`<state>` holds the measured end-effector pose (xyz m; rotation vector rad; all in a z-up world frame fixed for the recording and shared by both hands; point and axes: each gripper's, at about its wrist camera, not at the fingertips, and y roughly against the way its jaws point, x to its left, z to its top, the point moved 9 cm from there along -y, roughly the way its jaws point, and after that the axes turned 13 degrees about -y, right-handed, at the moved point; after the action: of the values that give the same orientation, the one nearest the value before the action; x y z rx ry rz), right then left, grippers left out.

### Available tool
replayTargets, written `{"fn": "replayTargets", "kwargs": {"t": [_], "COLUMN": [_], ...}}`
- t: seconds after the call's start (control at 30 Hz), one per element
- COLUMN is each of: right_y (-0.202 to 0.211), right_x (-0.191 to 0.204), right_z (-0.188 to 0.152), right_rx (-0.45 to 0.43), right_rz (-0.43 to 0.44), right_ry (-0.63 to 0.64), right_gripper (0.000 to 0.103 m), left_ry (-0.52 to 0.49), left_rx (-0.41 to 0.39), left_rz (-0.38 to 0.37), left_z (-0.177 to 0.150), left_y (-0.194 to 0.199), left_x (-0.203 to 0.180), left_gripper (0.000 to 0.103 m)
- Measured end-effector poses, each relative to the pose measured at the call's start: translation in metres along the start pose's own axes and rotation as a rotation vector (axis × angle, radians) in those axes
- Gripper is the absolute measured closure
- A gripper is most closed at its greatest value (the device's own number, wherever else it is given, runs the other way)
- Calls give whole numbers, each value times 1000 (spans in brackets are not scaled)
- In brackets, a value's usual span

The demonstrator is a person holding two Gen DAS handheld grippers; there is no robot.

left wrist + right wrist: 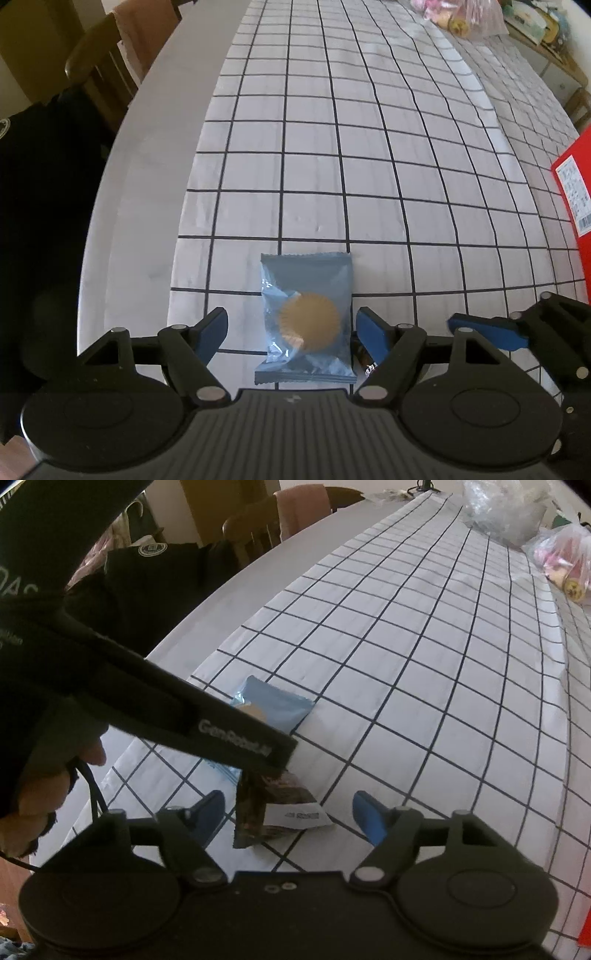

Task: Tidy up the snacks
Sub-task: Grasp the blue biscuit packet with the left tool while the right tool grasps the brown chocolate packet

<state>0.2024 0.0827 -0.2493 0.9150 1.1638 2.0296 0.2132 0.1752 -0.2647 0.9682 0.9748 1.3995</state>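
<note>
A blue snack packet (306, 321) with a round biscuit printed on it lies flat on the checked tablecloth (369, 166), between the fingers of my open left gripper (291, 328). The packet also shows in the right wrist view (273, 705), partly hidden by the left gripper's body. A dark brown snack wrapper (273, 812) with a white barcode label lies between the fingers of my open right gripper (290, 812); a bit of it shows in the left wrist view (364, 360). The right gripper's blue fingertip (487, 330) shows at the lower right of the left wrist view.
A red box (576, 192) stands at the right edge of the table. Plastic bags (561, 554) with food sit at the far end. A wooden chair (99, 74) and dark clothing (147, 583) are by the table's left edge.
</note>
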Motion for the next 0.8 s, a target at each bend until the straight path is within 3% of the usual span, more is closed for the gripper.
{"fn": "replayTargets", "kwargs": {"t": [0.07, 0.2, 0.3, 0.57, 0.8], "right_y": [-2, -2, -2, 5, 19], "right_x": [0, 1, 0, -9, -33], "right_z": [-1, -1, 1, -3, -7], "right_rx": [11, 13, 12, 8, -26], "right_rz": [-2, 5, 13, -1, -21], "right_ry": [0, 5, 6, -13, -97], "right_gripper": [41, 50, 52, 58, 64], "left_ry": [0, -8, -13, -30, 1], "left_rx": [9, 32, 34, 26, 16], "left_rz": [-1, 5, 10, 27, 32], "left_z": [0, 0, -2, 0, -4], "left_y": [-2, -8, -8, -4, -3], "left_x": [-2, -3, -3, -6, 0], "left_gripper": [27, 28, 29, 56, 56]}}
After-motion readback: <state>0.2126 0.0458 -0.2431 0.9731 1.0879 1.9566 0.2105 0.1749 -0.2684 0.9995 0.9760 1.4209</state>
